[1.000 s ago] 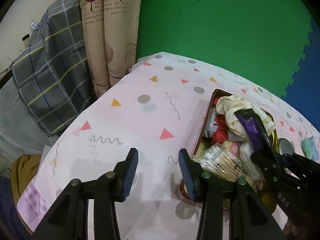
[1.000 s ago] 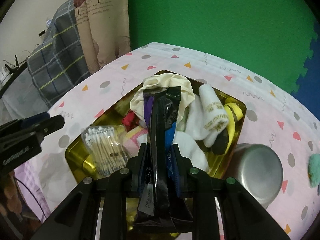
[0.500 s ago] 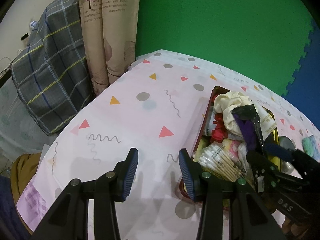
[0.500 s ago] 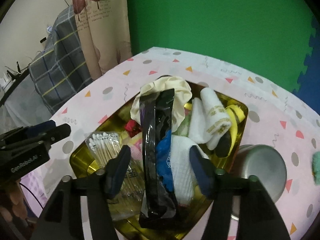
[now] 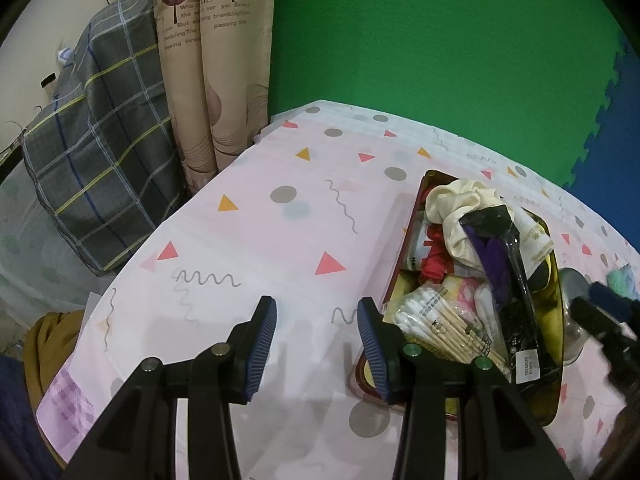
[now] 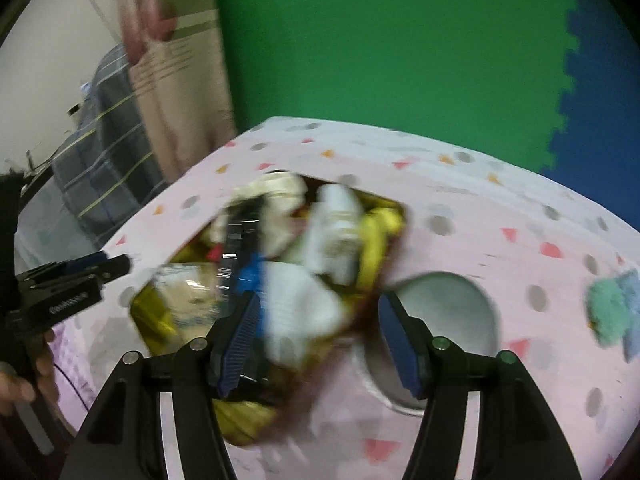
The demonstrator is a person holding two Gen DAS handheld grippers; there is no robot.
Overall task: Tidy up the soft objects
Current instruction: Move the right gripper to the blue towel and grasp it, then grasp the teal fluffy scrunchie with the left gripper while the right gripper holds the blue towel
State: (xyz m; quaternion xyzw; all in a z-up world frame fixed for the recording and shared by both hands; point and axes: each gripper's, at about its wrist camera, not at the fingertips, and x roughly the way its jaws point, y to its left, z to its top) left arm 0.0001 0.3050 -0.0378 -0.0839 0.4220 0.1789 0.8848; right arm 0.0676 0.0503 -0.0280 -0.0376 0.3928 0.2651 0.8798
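Two hand-held grippers hover over a table with a pink patterned cloth (image 5: pixel 248 240). The left gripper (image 5: pixel 316 340) is wide open and holds nothing; cloth shows between its blue pads. Just to its right sits a gold tin (image 5: pixel 554 280) piled with soft things: a cream cloth (image 5: pixel 452 208), a black packet (image 5: pixel 516 292) lying lengthwise on top, and a bag of cotton swabs (image 5: pixel 436 324) nearest the right fingertip. The right gripper (image 6: pixel 320 332), seen in a motion-blurred view, is also spread wide and empty, above the near end of the tin (image 6: pixel 152 312). A steel bowl (image 6: pixel 444 316) sits right of the tin, behind its right finger. A teal fuzzy item (image 6: pixel 608 312) lies farther right.
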